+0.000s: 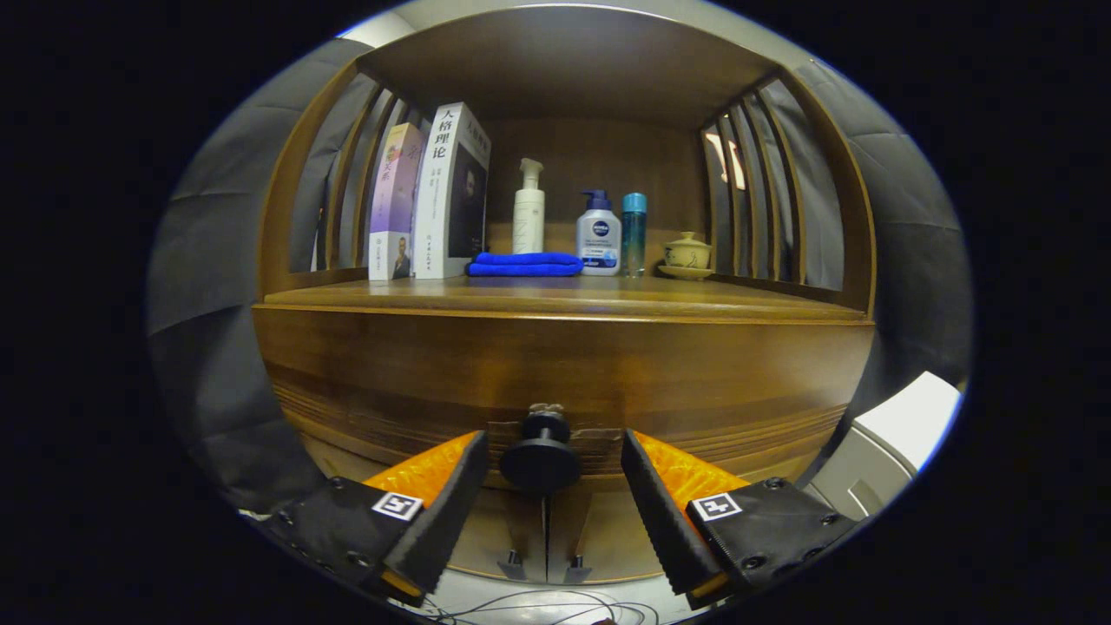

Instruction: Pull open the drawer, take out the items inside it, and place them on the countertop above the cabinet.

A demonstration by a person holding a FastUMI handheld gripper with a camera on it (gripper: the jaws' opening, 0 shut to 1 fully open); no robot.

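Wooden cabinet (pixel 564 365) ahead; drawer knob (pixel 540 451) points straight between the open, empty tool (pixel 548 473) fingers.

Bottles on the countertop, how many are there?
3, in a row behind and right of the blue cloth: a white pump bottle, a blue-capped pump bottle, then a slim teal bottle. The books could hide more. The gripper is open around the drawer knob.

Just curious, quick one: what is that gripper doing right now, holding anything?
Gripper: open, holding nothing; its jaws stand apart on either side of the drawer knob, not pressing on it.
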